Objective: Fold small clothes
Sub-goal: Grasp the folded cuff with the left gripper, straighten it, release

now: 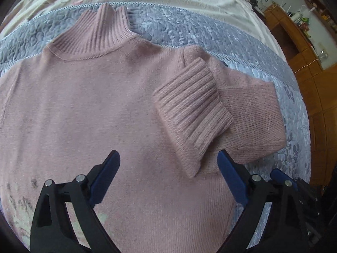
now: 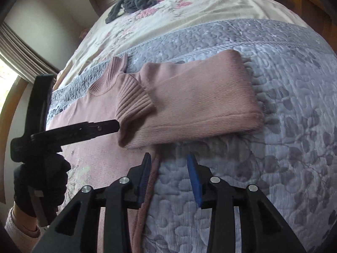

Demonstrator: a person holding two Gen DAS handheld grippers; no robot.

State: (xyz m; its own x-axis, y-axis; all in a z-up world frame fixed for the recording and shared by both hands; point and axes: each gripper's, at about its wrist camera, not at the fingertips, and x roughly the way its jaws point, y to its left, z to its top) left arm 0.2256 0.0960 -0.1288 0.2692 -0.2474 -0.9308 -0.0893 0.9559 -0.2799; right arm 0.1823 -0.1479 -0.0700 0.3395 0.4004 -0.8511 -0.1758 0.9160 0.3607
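At the far left of the right wrist view, the left gripper (image 2: pixel 114 126) is held by a dark-gloved hand (image 2: pixel 42 181), its black frame reaching over the sweater body; in its own view its blue-padded fingers (image 1: pixel 109 175) are spread wide with nothing between them. A pink knitted sweater (image 1: pixel 94 105) is laid flat on a grey-blue quilted bedspread (image 1: pixel 210 38), its ribbed turtleneck collar (image 1: pixel 99 33) pointing far. To the right, one sleeve is folded back across the chest, its thick ribbed cuff (image 1: pixel 189 109) lying uppermost. Nearest, the right gripper (image 2: pixel 169 164) is parted, empty, its left pad beside the sweater's side edge. A floral cream sheet (image 2: pixel 168 16) is seen beyond.
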